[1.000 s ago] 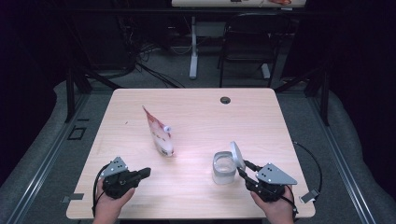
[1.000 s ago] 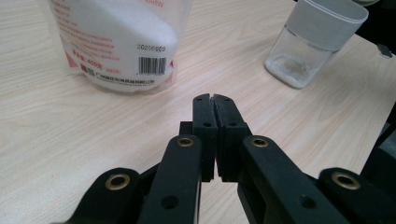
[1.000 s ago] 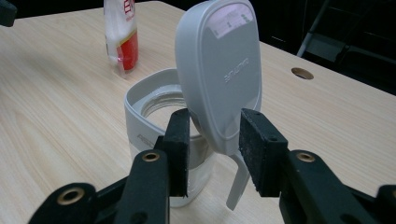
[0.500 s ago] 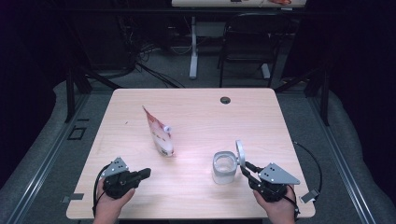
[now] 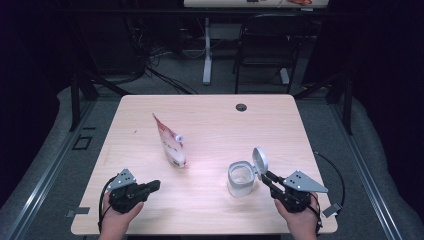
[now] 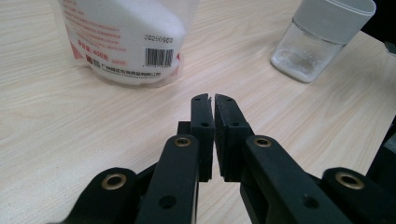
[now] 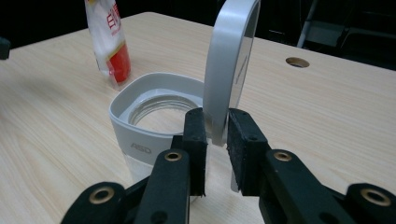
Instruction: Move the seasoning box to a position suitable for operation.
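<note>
A white and red stand-up pouch [image 5: 170, 142] with a spout stands left of centre on the wooden table [image 5: 215, 120]. A clear jar [image 5: 241, 178] with a grey collar stands at front right, its hinged grey lid [image 5: 260, 160] flipped up. My right gripper [image 5: 264, 175] comes in from the right; its jaws have just been closing and now pinch the lid's lower edge [image 7: 233, 51] between the pads, right behind the jar [image 7: 140, 135]. My left gripper [image 5: 156, 185] rests at front left, shut with nothing in it [image 6: 213, 99], pointing at the pouch [image 6: 126, 37] and jar [image 6: 322, 42].
A round cable hole [image 5: 241, 107] sits near the table's far edge. A dark chair [image 5: 267, 50] and a desk leg [image 5: 207, 50] stand beyond the table. Bare wood lies between pouch and jar. Cables trail from both grippers at the front edge.
The lid has swung from leaning over the jar to nearly upright, and the right jaws have closed onto its edge. The left gripper and pouch have not moved.
</note>
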